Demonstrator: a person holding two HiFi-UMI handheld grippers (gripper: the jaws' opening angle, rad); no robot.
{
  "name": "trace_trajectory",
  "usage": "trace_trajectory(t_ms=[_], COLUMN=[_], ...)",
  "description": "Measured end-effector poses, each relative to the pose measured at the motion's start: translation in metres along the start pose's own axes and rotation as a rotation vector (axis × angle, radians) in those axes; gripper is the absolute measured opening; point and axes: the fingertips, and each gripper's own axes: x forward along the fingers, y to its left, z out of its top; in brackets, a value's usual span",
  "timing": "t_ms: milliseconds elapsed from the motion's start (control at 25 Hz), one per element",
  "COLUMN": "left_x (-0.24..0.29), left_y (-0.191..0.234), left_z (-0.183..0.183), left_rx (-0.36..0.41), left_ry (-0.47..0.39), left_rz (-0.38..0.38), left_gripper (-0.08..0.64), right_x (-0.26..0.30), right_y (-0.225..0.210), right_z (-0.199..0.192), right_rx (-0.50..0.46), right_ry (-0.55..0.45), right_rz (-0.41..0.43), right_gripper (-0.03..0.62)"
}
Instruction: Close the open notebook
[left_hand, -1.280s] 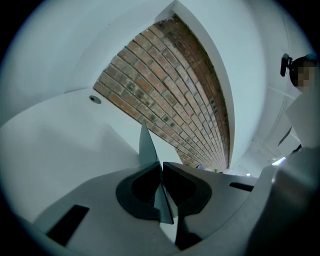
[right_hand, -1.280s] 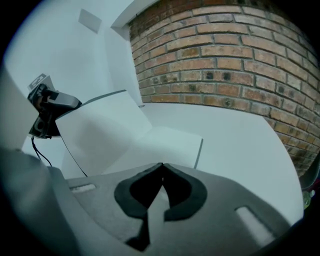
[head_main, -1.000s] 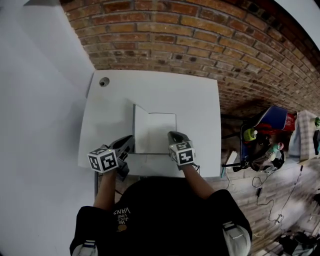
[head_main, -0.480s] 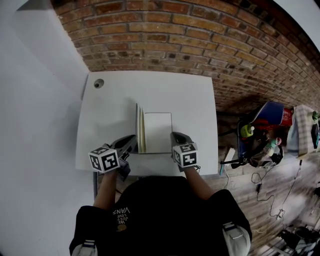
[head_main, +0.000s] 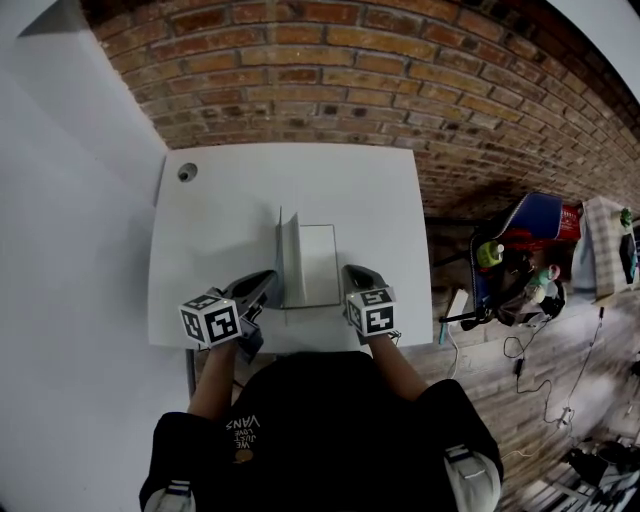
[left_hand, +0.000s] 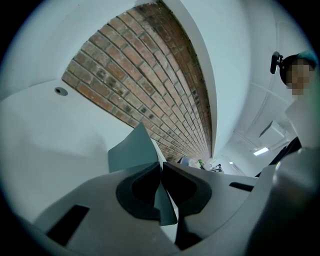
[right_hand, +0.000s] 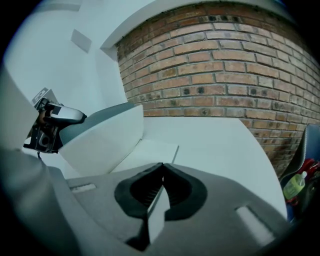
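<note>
Head view: high above the table (head_main: 370, 200), facing steeply down. Left gripper view, right gripper view: low at the table's near edge, close, facing the brick wall (head_main: 400, 70) beyond. All share both.

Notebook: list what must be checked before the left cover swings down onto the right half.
1. Left gripper shut on the left cover: ok.
2. Right gripper shut on the near edge of the right half, holding it flat on the table: ok.
3. Left cover standing roughly upright along the spine, ready to tip rightward: ok.
4. Nothing lying on the right half's open page in the cover's path: ok.
5. Right gripper's fingers out of the cover's landing area: not ok; they sit over the near right corner and will probably need to let go before the cover lands.
</note>
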Motion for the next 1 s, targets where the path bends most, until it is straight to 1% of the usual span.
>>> trace_trajectory(t_ms=[440,1000], left_x=[0.023,0.061], left_y=[-0.015,-0.029], left_z=[-0.005,-0.02], left_rx=[-0.014,-0.013], left_ry=[0.029,0.099], left_rz=[-0.071,-0.155], left_gripper=[0.031,0.057], right_x=[-0.009,-0.02], right_y=[-0.013,-0.028], right_z=[-0.008,-0.014], right_rx=[0.031,0.062], right_ry=[0.004,-0.003], right_rz=[-0.031,-0.066], right_gripper=[-0.002,-0.002])
